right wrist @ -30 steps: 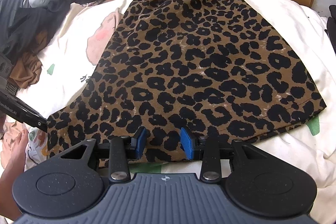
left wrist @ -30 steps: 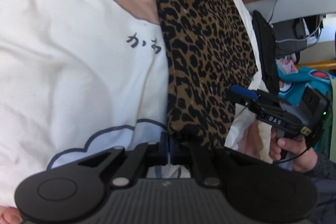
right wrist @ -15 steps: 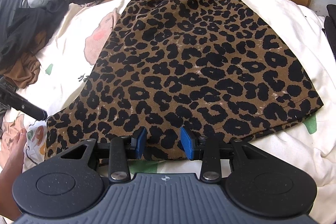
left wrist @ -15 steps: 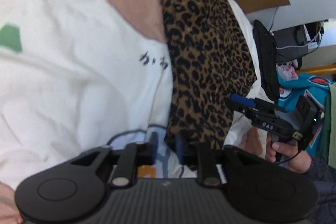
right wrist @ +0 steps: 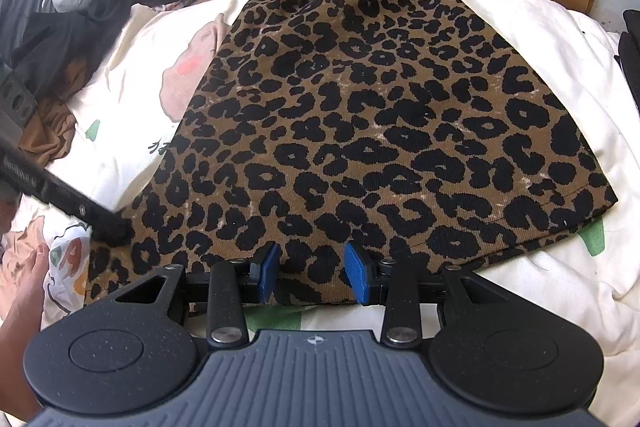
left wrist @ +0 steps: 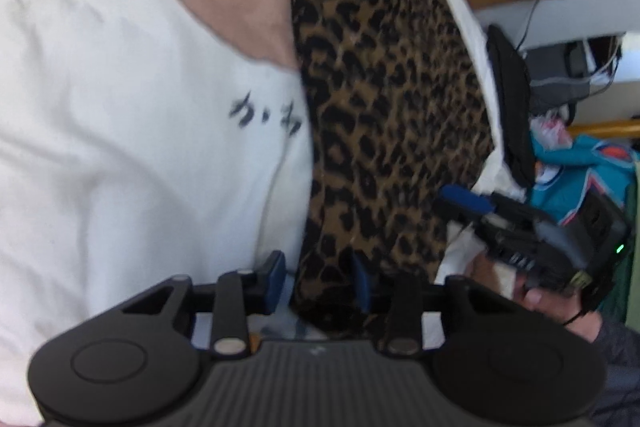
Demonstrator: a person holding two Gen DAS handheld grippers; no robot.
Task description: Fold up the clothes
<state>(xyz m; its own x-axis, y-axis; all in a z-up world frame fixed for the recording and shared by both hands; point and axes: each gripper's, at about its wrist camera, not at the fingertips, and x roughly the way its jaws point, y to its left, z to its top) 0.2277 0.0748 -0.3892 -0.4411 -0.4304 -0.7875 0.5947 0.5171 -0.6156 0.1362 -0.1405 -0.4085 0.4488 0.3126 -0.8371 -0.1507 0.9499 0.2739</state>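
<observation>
Leopard skirt [right wrist: 372,131] flat on the white bed [right wrist: 560,39].
Left gripper [left wrist: 318,279] and right gripper [right wrist: 314,271] both gape apart at its near hem.

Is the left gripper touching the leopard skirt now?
Touching. In the left wrist view the leopard skirt hem corner lies between the open left gripper fingers, covering the right finger's inner face.
</observation>
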